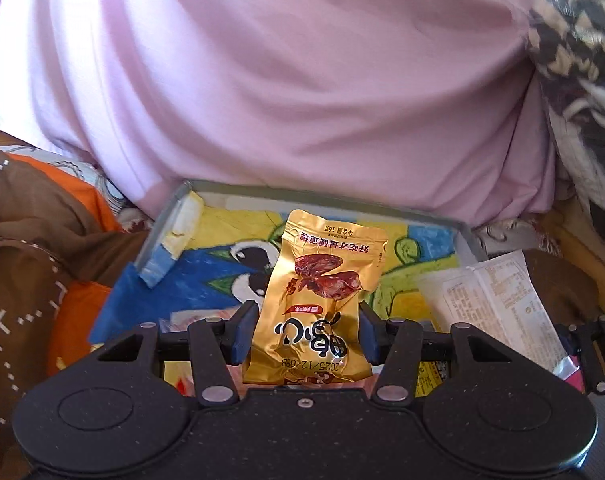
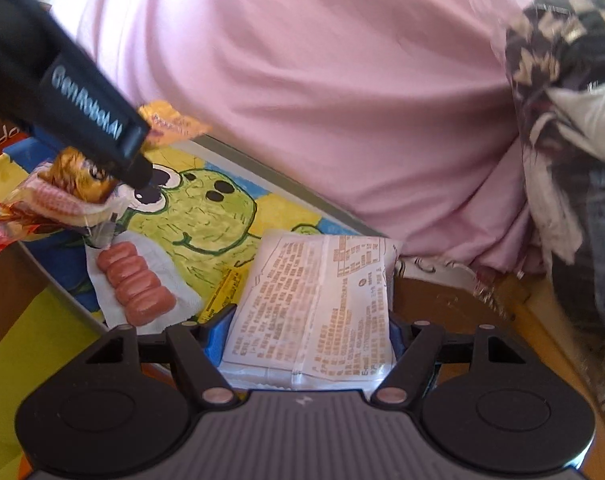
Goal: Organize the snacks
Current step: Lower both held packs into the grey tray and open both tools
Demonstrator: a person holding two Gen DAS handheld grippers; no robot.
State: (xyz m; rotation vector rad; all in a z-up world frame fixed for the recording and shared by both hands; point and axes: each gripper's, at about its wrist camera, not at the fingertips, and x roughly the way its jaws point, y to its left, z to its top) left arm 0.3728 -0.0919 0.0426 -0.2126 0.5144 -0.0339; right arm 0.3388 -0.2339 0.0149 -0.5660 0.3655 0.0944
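Observation:
My left gripper [image 1: 306, 332] is shut on a golden snack packet [image 1: 314, 300], which stands upright between the blue pads above a tray [image 1: 302, 196] lined with a colourful frog drawing. My right gripper [image 2: 310, 340] is shut on a flat white packet [image 2: 314, 300] printed with orange text, at the tray's right edge [image 2: 302, 192]. The same white packet [image 1: 498, 304] shows at the right of the left wrist view. In the right wrist view, the left tool's black housing [image 2: 82, 92] reaches in from the upper left with the golden packet [image 2: 78, 176] below it.
A clear pack of small sausages [image 2: 136, 284] lies on the tray. An orange-yellow packet [image 2: 174, 124], a pink wafer pack [image 2: 50, 200] and a red wrapper [image 2: 2, 228] sit at its left end. Pink fabric [image 1: 302, 80] rises behind the tray, with patterned cloth [image 2: 562, 80] on the right and a brown-orange bag [image 1: 30, 260] on the left.

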